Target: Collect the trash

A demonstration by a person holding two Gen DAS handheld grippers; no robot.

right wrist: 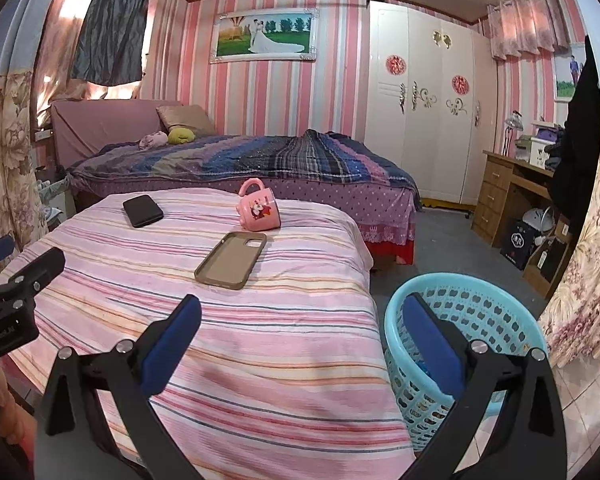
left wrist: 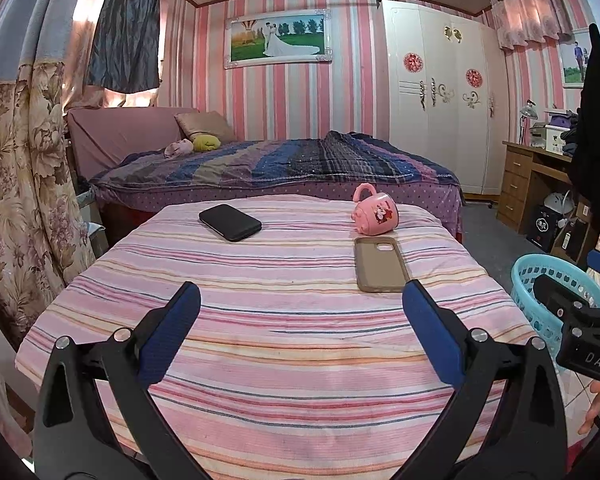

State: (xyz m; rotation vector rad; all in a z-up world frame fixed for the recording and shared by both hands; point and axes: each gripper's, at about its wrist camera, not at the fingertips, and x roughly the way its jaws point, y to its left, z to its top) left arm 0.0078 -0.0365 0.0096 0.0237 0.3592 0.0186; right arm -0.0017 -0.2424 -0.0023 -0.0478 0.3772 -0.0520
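We count three things on the striped worktop point(left wrist: 284, 344): one black phone point(left wrist: 230, 222) upper left, one pink mug point(left wrist: 375, 213) on its side upper right, one tan case point(left wrist: 380, 264) just below the mug. One blue basket point(right wrist: 472, 320) stands lower right. Both our left gripper point(left wrist: 300, 304) and right gripper point(right wrist: 300, 312) hold their fingers wide, empty.

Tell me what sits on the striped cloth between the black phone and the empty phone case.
Nothing: only bare striped cloth lies between the black phone and the phone case. The pink mug lies off to the side, beyond the case. Both wrist views show it.
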